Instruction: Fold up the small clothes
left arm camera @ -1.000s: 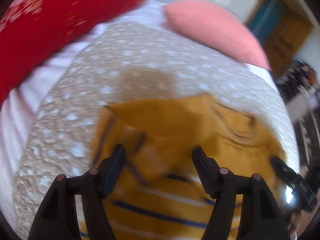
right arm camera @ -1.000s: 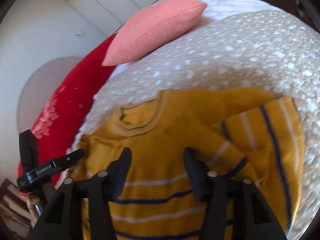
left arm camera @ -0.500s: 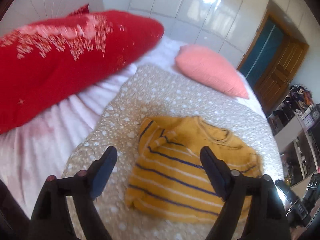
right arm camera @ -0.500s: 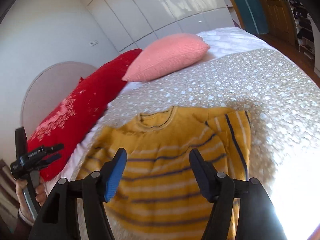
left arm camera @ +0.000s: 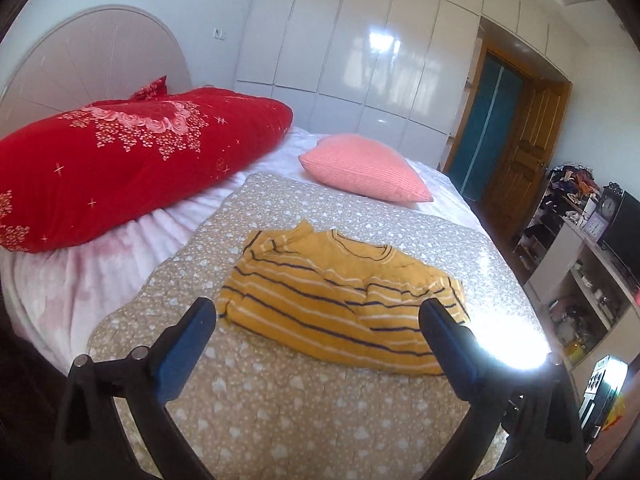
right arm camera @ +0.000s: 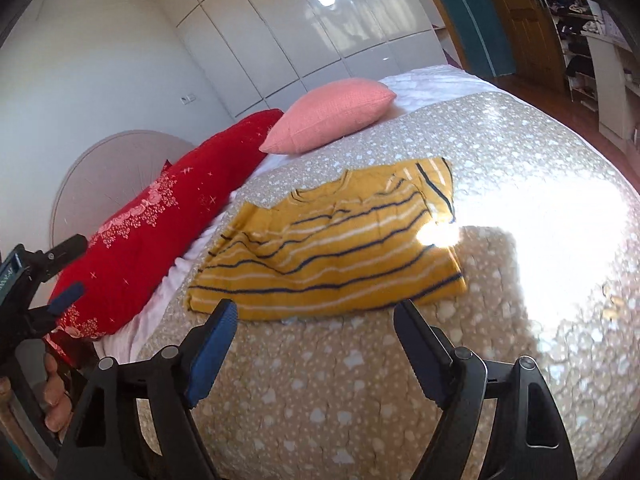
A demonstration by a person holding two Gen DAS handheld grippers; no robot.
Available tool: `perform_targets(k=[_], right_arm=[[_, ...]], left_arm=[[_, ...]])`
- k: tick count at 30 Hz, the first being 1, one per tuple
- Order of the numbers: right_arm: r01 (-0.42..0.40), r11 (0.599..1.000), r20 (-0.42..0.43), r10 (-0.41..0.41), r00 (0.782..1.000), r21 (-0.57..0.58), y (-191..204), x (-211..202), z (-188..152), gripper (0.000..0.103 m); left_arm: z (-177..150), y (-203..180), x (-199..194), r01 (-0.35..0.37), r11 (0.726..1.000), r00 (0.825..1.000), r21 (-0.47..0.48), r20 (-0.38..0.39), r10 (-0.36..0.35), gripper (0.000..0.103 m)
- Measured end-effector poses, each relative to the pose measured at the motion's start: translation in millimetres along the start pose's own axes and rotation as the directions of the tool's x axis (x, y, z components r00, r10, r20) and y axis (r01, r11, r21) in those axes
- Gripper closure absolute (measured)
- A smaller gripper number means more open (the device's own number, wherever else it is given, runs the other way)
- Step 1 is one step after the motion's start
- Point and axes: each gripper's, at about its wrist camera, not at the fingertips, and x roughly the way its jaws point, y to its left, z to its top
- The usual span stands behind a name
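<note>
A small yellow sweater with navy and white stripes (left arm camera: pixel 340 300) lies on the beige dotted blanket (left arm camera: pixel 280 400), both sleeves folded in over its body. It also shows in the right wrist view (right arm camera: pixel 332 248). My left gripper (left arm camera: pixel 318 320) is open and empty, held back above the sweater's near edge. My right gripper (right arm camera: pixel 316 316) is open and empty, also short of the sweater. The left gripper shows at the left edge of the right wrist view (right arm camera: pixel 60 272), held in a hand.
A large red pillow (left arm camera: pixel 120 168) lies at the left and a pink cushion (left arm camera: pixel 364 168) at the back of the bed. Shelves with clutter (left arm camera: pixel 580 260) and a wooden door (left arm camera: pixel 524 152) stand to the right. Bright sunlight (right arm camera: pixel 560 232) falls on the blanket.
Both grippers have pulled back and up from the sweater and opened wider. The sweater, close under the jaws a second ago, now lies flat with sleeves folded in.
</note>
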Motion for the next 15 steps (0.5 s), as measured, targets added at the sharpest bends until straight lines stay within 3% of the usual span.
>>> perform_targets(k=[10,15], right_arm=[[0.056,0.998,-0.046,-0.057,0.997,-0.024,20,-5,-30,0.019],[0.099,0.991,-0.066,-0.105,0.992,-0.095,42,-3,-40,0.017]], left_arm=[[-28,35,-18,0.038,0.996,0.998,-0.086,-0.036,-0.042,0.001],[-32,46,-28,0.003,0.999,1.0,-0.053,-0.011,-0.004,0.001]])
